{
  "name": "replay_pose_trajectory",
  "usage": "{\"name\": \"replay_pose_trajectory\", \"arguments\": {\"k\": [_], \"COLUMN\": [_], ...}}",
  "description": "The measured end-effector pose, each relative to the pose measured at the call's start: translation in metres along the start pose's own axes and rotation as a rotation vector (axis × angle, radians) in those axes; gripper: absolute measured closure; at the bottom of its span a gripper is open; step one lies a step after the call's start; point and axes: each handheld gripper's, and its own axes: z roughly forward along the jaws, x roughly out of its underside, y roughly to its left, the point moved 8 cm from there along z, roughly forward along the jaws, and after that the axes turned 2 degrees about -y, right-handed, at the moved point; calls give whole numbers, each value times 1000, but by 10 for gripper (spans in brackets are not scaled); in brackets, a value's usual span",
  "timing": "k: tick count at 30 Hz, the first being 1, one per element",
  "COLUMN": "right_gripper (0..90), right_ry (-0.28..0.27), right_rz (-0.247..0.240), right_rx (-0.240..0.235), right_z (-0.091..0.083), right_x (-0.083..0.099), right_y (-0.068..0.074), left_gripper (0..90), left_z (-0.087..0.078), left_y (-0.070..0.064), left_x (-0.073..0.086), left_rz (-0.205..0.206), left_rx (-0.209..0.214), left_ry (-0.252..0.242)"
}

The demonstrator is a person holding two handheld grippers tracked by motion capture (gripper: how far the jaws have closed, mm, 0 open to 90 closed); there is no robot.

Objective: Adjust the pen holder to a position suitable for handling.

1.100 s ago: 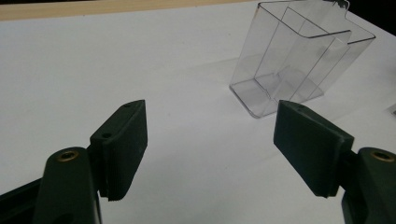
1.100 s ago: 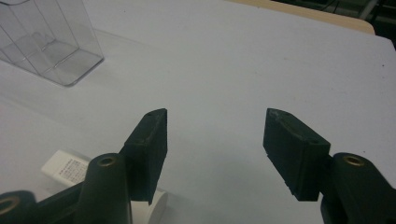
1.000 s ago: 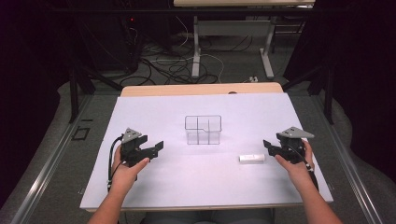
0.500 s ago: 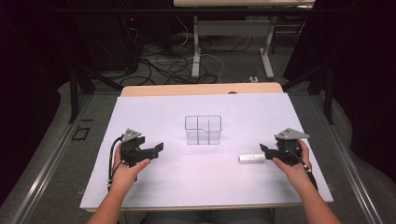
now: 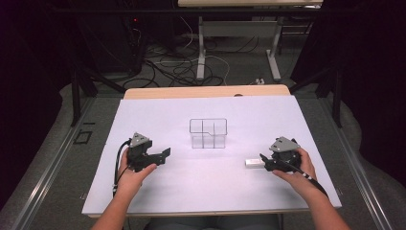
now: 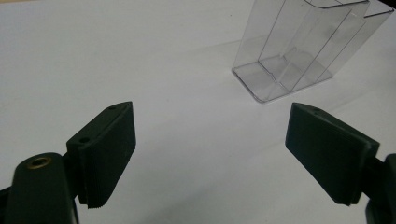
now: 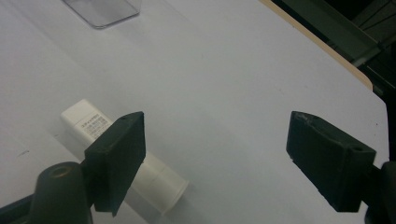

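fingers [image 7: 116, 158] of both grippers wide apart, empty — white stick [image 7: 126, 158] just behind the right gripper's [image 5: 264, 162] near finger, clear divided box [image 5: 208, 133] well beyond

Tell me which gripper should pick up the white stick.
Right. The right gripper is open right beside the white stick, which lies partly behind one of its fingers. The left gripper is open far across the table.

Clear divided organizer [image 5: 208, 133] mid-table; white table [image 5: 201, 187]; floor cables [image 5: 182, 72].
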Motion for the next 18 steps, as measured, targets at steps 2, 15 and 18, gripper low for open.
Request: {"name": "replay_pose_trajectory", "arguments": {"k": [2,15,18], "right_gripper": [177,301,346], "right_ry": [0,11,1], "right_rz": [-22,-113,-152], "right_rx": [-5,-84,-124], "right_z": [0,1,0], "right_x": [-1,-1,-5], "right_y": [3,11,16], "left_gripper": [161,164,164], "left_z": [0,-1,0], "left_y": [0,3,2], "left_x": [0,3,3], "left_rz": [-3,16,17], "left_rx": [-2,-12,-15], "left_ry": [-1,20,15]}}
